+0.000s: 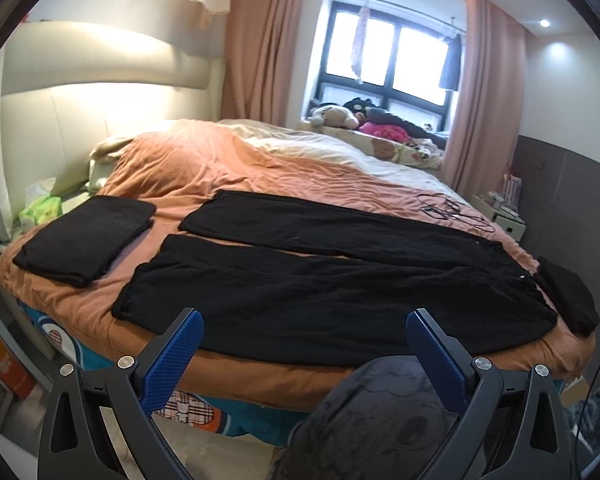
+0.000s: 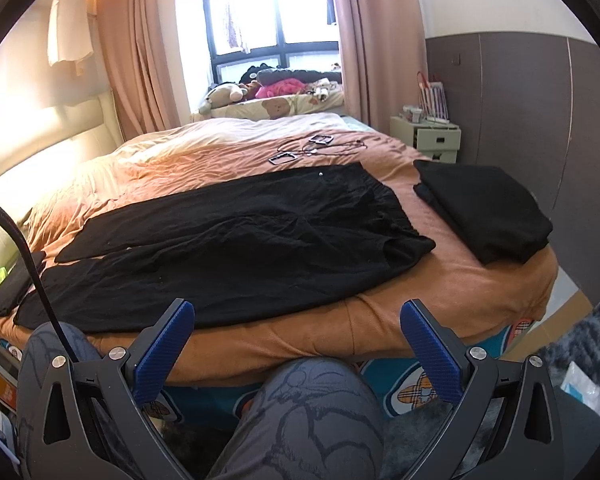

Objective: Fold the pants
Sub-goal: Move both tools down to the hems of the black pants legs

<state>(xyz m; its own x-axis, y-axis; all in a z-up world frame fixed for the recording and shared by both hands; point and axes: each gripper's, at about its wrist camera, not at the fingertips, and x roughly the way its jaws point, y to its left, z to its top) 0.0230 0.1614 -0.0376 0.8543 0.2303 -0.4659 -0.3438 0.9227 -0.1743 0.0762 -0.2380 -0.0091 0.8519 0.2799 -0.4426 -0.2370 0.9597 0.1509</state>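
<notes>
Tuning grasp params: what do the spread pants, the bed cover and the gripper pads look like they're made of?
Pants: matte black soft knit, probably; it lies limp with fine wrinkles. Bed cover: orange soft fabric, possibly brushed; creased, no sheen. Pads on the left gripper and the right gripper: blue, finely ribbed, rubber or plastic; cannot tell which.

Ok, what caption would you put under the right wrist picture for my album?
Open right gripper facing black pants spread flat on the bed, folded black clothes beside them.
</notes>
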